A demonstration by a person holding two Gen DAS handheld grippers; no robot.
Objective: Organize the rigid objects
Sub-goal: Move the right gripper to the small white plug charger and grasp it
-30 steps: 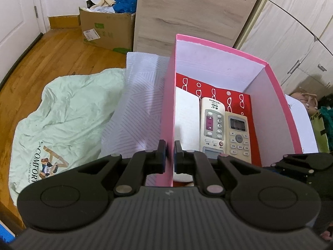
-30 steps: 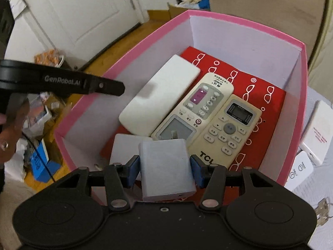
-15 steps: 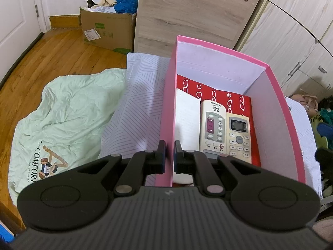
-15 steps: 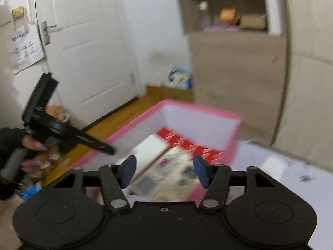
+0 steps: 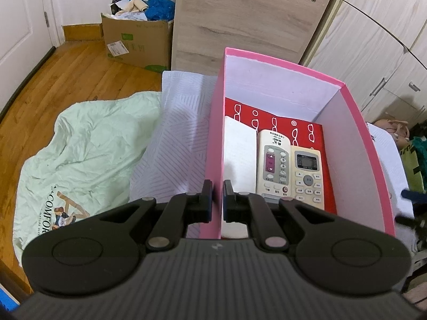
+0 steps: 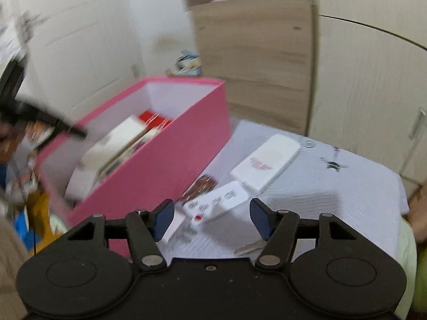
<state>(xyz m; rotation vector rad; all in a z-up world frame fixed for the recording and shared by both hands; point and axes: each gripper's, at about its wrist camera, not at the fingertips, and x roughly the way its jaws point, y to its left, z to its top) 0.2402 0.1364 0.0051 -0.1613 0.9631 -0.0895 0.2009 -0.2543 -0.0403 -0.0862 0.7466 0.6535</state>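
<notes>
A pink box (image 5: 214, 138) stands on the striped cloth, and my left gripper (image 5: 217, 197) is shut on its left wall near the front corner. Inside lie a white flat case (image 5: 238, 154) and two cream remotes (image 5: 273, 165) (image 5: 308, 176) on a red lining. In the blurred right wrist view my right gripper (image 6: 212, 216) stands open outside the pink box (image 6: 170, 165), to its right. It hovers over a small white remote (image 6: 216, 204) with a red button, and nothing is between its pads. A white flat box with red print (image 6: 265, 165) lies just beyond.
A metal key (image 6: 249, 248) and a brownish bunch (image 6: 200, 186) lie on the cloth (image 6: 333, 194) by the box. A green quilt (image 5: 80, 154) lies left on the wooden floor. A cardboard box (image 5: 138, 42), a wooden board (image 5: 240, 21) and wardrobe doors (image 5: 373, 53) stand behind.
My right gripper let go of a pale grey block inside the box, then swung out to the right over the cloth. The left gripper kept its hold and did not move.
</notes>
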